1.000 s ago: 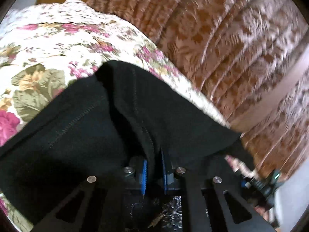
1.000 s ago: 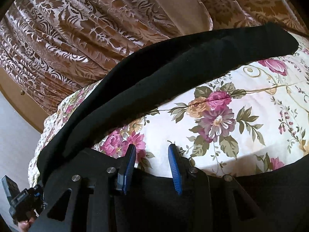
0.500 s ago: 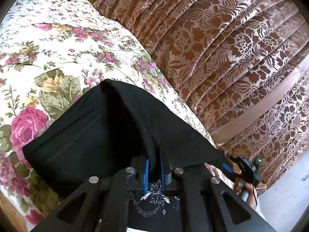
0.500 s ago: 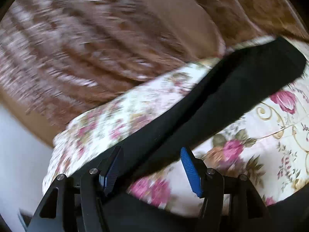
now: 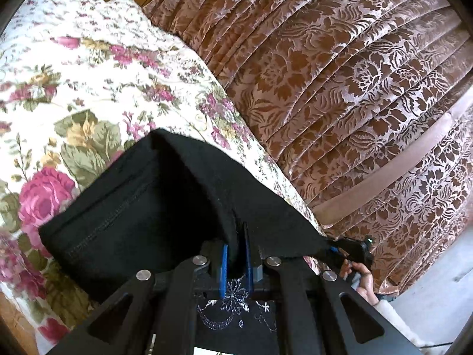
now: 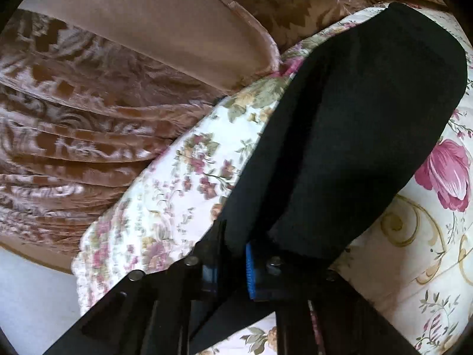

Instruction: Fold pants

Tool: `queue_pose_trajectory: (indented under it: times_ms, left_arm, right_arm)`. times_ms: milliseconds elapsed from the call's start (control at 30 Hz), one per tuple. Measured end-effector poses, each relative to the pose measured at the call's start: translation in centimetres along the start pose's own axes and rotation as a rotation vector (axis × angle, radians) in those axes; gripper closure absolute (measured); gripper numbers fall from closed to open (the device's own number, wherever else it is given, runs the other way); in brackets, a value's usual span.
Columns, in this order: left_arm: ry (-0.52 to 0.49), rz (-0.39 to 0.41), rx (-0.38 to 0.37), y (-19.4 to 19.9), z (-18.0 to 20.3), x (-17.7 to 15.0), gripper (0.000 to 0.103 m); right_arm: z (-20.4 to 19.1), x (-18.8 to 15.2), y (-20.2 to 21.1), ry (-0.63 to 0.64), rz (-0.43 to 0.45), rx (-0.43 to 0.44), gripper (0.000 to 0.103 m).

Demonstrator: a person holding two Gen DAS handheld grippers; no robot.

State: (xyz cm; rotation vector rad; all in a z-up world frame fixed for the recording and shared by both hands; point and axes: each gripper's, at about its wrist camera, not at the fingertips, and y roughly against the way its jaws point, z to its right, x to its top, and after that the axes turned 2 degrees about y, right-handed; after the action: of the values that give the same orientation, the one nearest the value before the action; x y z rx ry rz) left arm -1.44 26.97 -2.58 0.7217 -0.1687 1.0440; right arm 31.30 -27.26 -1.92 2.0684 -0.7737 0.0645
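Black pants point(image 5: 142, 207) lie on a floral bedspread point(image 5: 74, 88). My left gripper point(image 5: 235, 251) is shut on a fold of the pants, the cloth pinched between its blue pads. The fabric stretches right to my right gripper, seen at the right edge point(image 5: 351, 248). In the right wrist view the pants point(image 6: 354, 118) run as a long black band away across the bedspread point(image 6: 177, 192). My right gripper point(image 6: 229, 263) is closed on the near end of that band, with cloth between its blue pads point(image 6: 250, 269).
A brown patterned curtain point(image 5: 340, 88) hangs behind the bed and shows in the right wrist view point(image 6: 88, 118) too. A plain tan band point(image 6: 147, 23) crosses it. The bed edge point(image 6: 97, 251) drops to a pale floor point(image 6: 29, 295).
My right gripper was open over the bedspread; it has moved to the pants' band and closed on it. My left gripper has kept its hold and drawn the cloth back.
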Motion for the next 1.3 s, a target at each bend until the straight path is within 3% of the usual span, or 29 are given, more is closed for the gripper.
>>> queue_pose_trajectory:
  times_ms: [233, 300, 433, 533, 633, 733, 800, 833, 867, 1033, 1167, 1300]
  left_arm:
    - [0.047, 0.121, -0.006, 3.0, -1.5, 2.8, 0.1]
    - [0.073, 0.135, -0.004, 3.4, -2.5, 3.3, 0.1]
    - [0.098, 0.114, 0.06, 2.8, -4.3, 2.9, 0.1]
    - [0.081, 0.097, 0.11, 2.3, -5.1, 2.2, 0.1]
    - [0.129, 0.088, 0.119, 2.2, -6.2, 1.8, 0.099]
    - [0.145, 0.099, 0.129, 3.2, -6.4, 1.3, 0.098]
    - [0.127, 0.118, 0.131, 4.2, -6.1, 1.1, 0.088]
    - [0.124, 0.13, 0.126, 4.9, -5.9, 0.9, 0.074]
    - [0.129, 0.134, 0.119, 5.4, -5.8, 0.8, 0.068]
    - [0.112, 0.046, 0.077, 5.4, -4.0, -1.0, 0.068]
    - [0.034, -0.067, 0.114, 2.7, -2.2, -2.7, 0.069]
    - [0.103, -0.093, 0.095, 0.8, -2.7, -3.1, 0.07]
  right_arm:
    - [-0.6, -3.3, 9.6, 0.129, 0.145, 0.172, 0.094]
    - [0.0, -6.2, 13.3, 0.176, 0.19, 0.223, 0.094]
    - [2.2, -12.0, 16.9, 0.223, 0.219, 0.219, 0.094]
    - [4.9, -16.1, 16.7, 0.221, 0.183, 0.156, 0.094]
    - [8.2, -18.8, 13.6, 0.158, 0.098, 0.101, 0.094]
    - [9.1, -19.6, 12.9, 0.138, 0.141, 0.125, 0.095]
    - [8.5, -19.8, 12.5, 0.184, 0.152, 0.097, 0.095]
    - [8.5, -19.9, 12.4, 0.192, 0.157, 0.095, 0.095]
    - [8.6, -19.9, 12.4, 0.195, 0.163, 0.103, 0.095]
    - [8.7, -20.1, 12.5, 0.211, 0.18, 0.114, 0.095]
    - [8.9, -20.3, 12.8, 0.225, 0.193, 0.113, 0.095]
    - [9.0, -20.4, 12.8, 0.223, 0.193, 0.114, 0.095]
